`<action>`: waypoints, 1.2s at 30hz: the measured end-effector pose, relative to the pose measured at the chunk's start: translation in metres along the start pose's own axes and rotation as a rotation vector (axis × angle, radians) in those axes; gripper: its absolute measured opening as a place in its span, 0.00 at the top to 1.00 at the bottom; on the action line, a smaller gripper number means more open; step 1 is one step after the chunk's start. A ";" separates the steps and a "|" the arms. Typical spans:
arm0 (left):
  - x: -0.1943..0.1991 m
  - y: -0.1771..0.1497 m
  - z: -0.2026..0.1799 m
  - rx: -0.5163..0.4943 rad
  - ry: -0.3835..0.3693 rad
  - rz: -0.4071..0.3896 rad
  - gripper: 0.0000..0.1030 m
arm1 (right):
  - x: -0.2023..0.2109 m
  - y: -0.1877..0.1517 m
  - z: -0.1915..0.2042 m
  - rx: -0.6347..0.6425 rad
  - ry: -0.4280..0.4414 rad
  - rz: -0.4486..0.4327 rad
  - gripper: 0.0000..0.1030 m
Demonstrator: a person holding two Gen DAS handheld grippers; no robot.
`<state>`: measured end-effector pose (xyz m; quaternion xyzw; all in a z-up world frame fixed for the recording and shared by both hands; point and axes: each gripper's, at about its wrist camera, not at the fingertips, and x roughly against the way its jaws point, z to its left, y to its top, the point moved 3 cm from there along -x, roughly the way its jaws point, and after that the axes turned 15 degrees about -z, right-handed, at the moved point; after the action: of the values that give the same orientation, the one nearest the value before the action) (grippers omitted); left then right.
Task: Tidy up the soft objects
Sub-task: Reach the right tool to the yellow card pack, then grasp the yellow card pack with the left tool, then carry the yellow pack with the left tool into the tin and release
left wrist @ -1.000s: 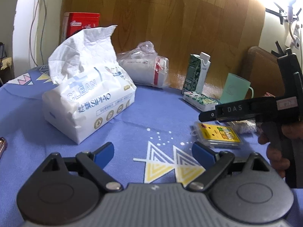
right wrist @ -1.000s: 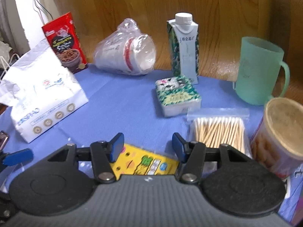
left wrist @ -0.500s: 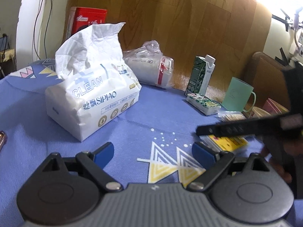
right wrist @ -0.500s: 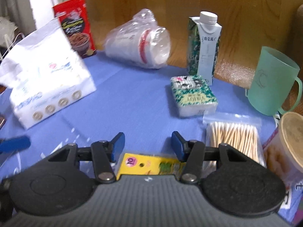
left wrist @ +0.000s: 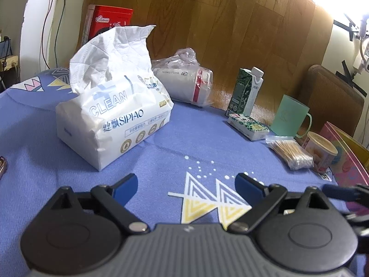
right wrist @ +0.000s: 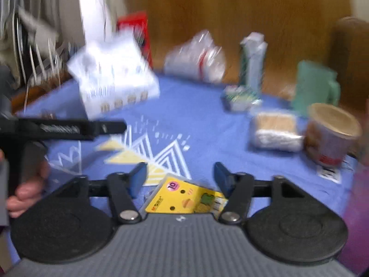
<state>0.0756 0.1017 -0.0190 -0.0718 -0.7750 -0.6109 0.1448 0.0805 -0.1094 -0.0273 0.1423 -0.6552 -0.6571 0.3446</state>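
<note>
With the right claw opening around the yellow packet low over the surface and the left claw spread empty, the slack packet may slide askew or snag a pad

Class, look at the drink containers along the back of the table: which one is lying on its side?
The bagged stack of paper cups. It lies on its side, while the milk carton and green mug stand upright.

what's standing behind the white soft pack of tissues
Behind the white soft pack of tissues stands a red printed box, against the wooden wall. Only its top shows; the raised tissue sheet covers its lower part.
</note>
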 end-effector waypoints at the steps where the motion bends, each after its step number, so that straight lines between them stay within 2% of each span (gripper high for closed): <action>1: 0.000 0.000 -0.001 -0.005 -0.005 0.003 0.08 | 0.009 0.001 -0.006 -0.026 -0.022 -0.030 0.21; 3: -0.001 -0.001 -0.003 -0.017 -0.017 0.007 0.08 | 0.019 -0.002 -0.019 -0.060 -0.062 -0.038 0.21; 6: 0.000 -0.003 -0.008 -0.048 -0.012 0.003 0.08 | 0.019 -0.020 -0.032 -0.139 -0.081 0.049 0.24; 7: 0.000 -0.003 -0.009 -0.056 -0.007 0.001 0.08 | 0.025 -0.023 -0.028 -0.148 -0.084 0.021 0.25; 9: 0.002 -0.003 -0.010 -0.063 -0.005 -0.003 0.08 | 0.035 -0.027 -0.012 -0.165 -0.041 0.026 0.27; 12: 0.002 -0.003 -0.007 -0.052 -0.004 0.012 0.08 | 0.048 -0.035 0.020 -0.228 0.088 0.042 0.28; 14: 0.006 -0.003 -0.002 -0.022 -0.008 0.028 0.08 | 0.055 -0.039 0.043 -0.183 0.157 0.054 0.28; 15: 0.009 -0.003 0.000 0.000 -0.009 0.042 0.08 | 0.059 -0.039 0.052 -0.129 0.164 0.046 0.28; 18: 0.023 -0.004 0.001 0.068 -0.040 0.073 0.08 | 0.070 -0.028 0.052 -0.019 0.113 -0.018 0.28; 21: 0.034 -0.004 -0.012 0.080 -0.091 0.117 0.08 | 0.066 -0.019 0.040 0.014 0.042 -0.039 0.26; 24: 0.039 -0.006 -0.030 0.068 -0.139 0.181 0.10 | 0.049 -0.021 0.033 0.060 0.024 -0.022 0.21; 29: 0.034 -0.019 -0.057 0.065 -0.208 0.270 0.17 | 0.026 -0.037 0.029 0.124 0.009 0.047 0.21; 31: 0.034 -0.023 -0.068 0.033 -0.218 0.266 0.18 | 0.026 -0.035 0.028 0.105 0.015 0.034 0.40; 34: 0.034 -0.028 -0.082 0.020 -0.259 0.275 0.38 | 0.037 -0.035 0.025 0.026 0.043 0.032 0.42; 35: 0.034 -0.029 -0.086 0.005 -0.251 0.266 0.47 | 0.039 -0.036 0.028 0.006 0.045 0.026 0.43; 36: 0.036 -0.029 -0.089 -0.006 -0.246 0.261 0.52 | 0.043 -0.037 0.030 -0.007 0.036 0.014 0.43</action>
<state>0.0457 0.0063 -0.0161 -0.2465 -0.7690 -0.5760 0.1269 0.0209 -0.1178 -0.0487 0.1483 -0.6473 -0.6544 0.3616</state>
